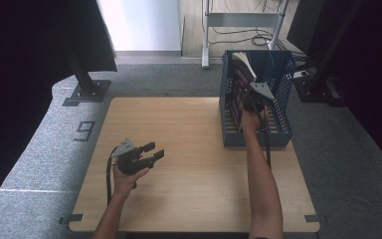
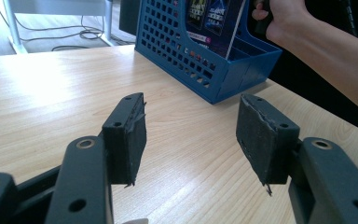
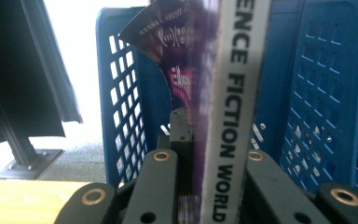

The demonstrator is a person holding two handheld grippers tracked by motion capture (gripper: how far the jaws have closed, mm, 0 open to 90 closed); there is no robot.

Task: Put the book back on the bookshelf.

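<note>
Reaching into the one blue perforated plastic file basket [image 1: 278,99] at the far right of the pale wooden surface [image 1: 194,149], the right hand-held gripper [image 1: 252,102] is clamped on a book [image 3: 235,107] with a white spine, its two black jaws pressed against either side of it. In the right gripper view the spine stands upright between the jaws and carries dark lettering that reads in part "FICTION WORLD", while a purple-covered magazine [image 3: 179,51] with a curled top corner leans just beside it against the basket's left wall. From above, at least two printed items stand in the basket, and an exact count is not possible because the hand and gripper cover part of them. The right forearm [image 1: 261,179] stretches from the near edge of the surface up to the basket. The left hand-held gripper [image 1: 151,152] sits well apart from the basket, over the near-left part of the surface, with its two jaws spread wide and nothing between them; its worn black pads [image 2: 135,135] show bare wood between them in the left gripper view. One cable [image 1: 110,174] trails back from the left gripper along the wrist. A grey carpeted floor [image 1: 40,149] surrounds the surface.
</note>
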